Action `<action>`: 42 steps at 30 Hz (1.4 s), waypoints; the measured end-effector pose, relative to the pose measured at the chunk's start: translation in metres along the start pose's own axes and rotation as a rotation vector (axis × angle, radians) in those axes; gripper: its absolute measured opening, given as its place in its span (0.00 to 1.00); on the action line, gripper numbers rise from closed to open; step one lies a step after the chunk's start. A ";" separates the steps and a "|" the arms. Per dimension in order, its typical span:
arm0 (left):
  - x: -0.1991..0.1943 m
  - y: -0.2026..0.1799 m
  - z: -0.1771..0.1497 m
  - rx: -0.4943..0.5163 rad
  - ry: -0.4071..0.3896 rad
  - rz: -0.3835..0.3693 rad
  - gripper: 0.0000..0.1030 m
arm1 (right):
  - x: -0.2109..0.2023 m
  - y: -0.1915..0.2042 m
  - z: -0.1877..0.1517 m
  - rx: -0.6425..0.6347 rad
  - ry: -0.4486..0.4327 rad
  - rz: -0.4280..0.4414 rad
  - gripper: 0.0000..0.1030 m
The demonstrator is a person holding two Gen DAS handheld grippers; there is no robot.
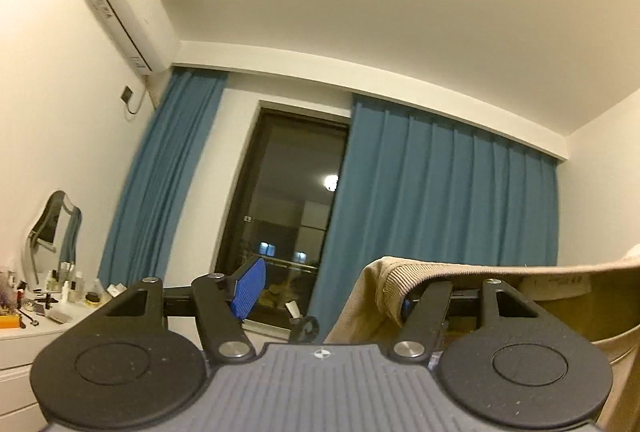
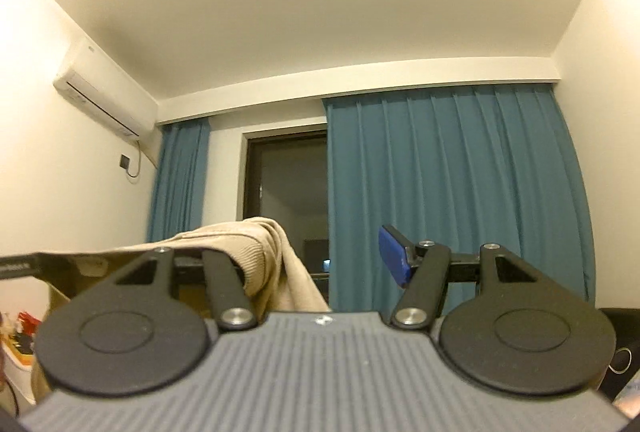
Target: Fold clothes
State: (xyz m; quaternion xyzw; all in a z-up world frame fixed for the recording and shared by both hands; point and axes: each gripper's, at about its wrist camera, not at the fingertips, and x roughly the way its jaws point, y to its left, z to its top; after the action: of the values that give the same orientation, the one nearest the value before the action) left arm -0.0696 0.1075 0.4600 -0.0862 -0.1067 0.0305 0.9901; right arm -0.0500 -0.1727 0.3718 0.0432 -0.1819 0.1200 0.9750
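A beige garment with a ribbed edge (image 1: 394, 286) hangs over the right finger of my left gripper (image 1: 326, 292) and stretches off to the right. The left finger's blue pad (image 1: 250, 288) is bare, and the jaws stand apart with nothing pressed between them. In the right wrist view the same beige garment (image 2: 260, 248) is draped over the left finger of my right gripper (image 2: 324, 264). Its other blue pad (image 2: 394, 258) is free, so these jaws also stand apart. Both grippers are held high and point slightly upward at the curtained wall.
Blue curtains (image 1: 440, 192) flank a dark glass door (image 1: 288, 200) ahead. A white dresser (image 1: 24, 336) with a mirror (image 1: 52, 232) and several bottles stands at the left. An air conditioner (image 1: 128, 16) hangs on the left wall. A black object (image 2: 620, 344) sits low right.
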 end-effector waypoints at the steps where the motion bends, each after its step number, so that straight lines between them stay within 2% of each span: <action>1: 0.007 -0.003 0.000 0.000 0.019 -0.004 0.63 | 0.002 -0.002 0.008 0.000 0.016 0.002 0.60; 3: 0.028 -0.010 -0.011 0.003 0.075 -0.006 0.63 | 0.013 -0.008 0.010 -0.009 0.077 -0.003 0.60; 6: 0.073 -0.017 -0.049 0.018 0.171 -0.007 0.64 | 0.035 -0.019 -0.001 -0.025 0.187 -0.017 0.60; 9: 0.132 -0.020 -0.101 0.031 0.258 0.000 0.64 | 0.069 -0.037 -0.046 -0.021 0.303 -0.054 0.60; 14: 0.241 -0.022 -0.202 0.022 0.377 0.029 0.64 | 0.145 -0.076 -0.164 0.024 0.450 -0.128 0.60; 19: 0.349 -0.015 -0.338 0.060 0.433 0.082 0.67 | 0.226 -0.115 -0.303 0.060 0.512 -0.189 0.60; 25: 0.468 0.012 -0.537 0.039 0.640 0.132 0.66 | 0.314 -0.157 -0.483 0.066 0.630 -0.231 0.60; 29: 0.513 0.036 -0.639 0.061 0.785 0.127 0.66 | 0.352 -0.176 -0.586 0.058 0.770 -0.228 0.59; 32: 0.550 0.049 -0.684 0.101 0.943 0.076 0.65 | 0.374 -0.186 -0.642 0.053 0.944 -0.194 0.59; 33: 0.562 0.051 -0.695 0.118 1.002 0.050 0.68 | 0.382 -0.186 -0.657 0.057 1.019 -0.169 0.59; 34: 0.573 0.052 -0.702 0.140 1.073 0.010 0.77 | 0.386 -0.181 -0.665 0.063 1.088 -0.139 0.58; 36: 0.577 0.044 -0.709 0.199 1.167 -0.046 0.80 | 0.396 -0.171 -0.674 0.042 1.198 -0.066 0.58; 38: 0.572 0.035 -0.705 0.250 1.194 -0.079 0.84 | 0.404 -0.160 -0.679 0.029 1.274 0.009 0.58; 39: 0.567 0.032 -0.699 0.261 1.202 -0.108 0.91 | 0.406 -0.154 -0.679 0.027 1.293 0.047 0.58; 40: 0.562 0.029 -0.694 0.272 1.206 -0.134 0.94 | 0.405 -0.149 -0.672 0.032 1.286 0.053 0.58; 42: 0.547 0.024 -0.679 0.305 1.173 -0.144 0.94 | 0.401 -0.139 -0.659 0.043 1.269 0.062 0.58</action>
State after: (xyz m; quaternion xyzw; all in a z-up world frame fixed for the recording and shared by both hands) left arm 0.6095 0.0629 -0.0848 0.0617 0.4565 -0.0741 0.8845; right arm 0.5747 -0.1355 -0.1006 -0.0219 0.4325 0.1543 0.8881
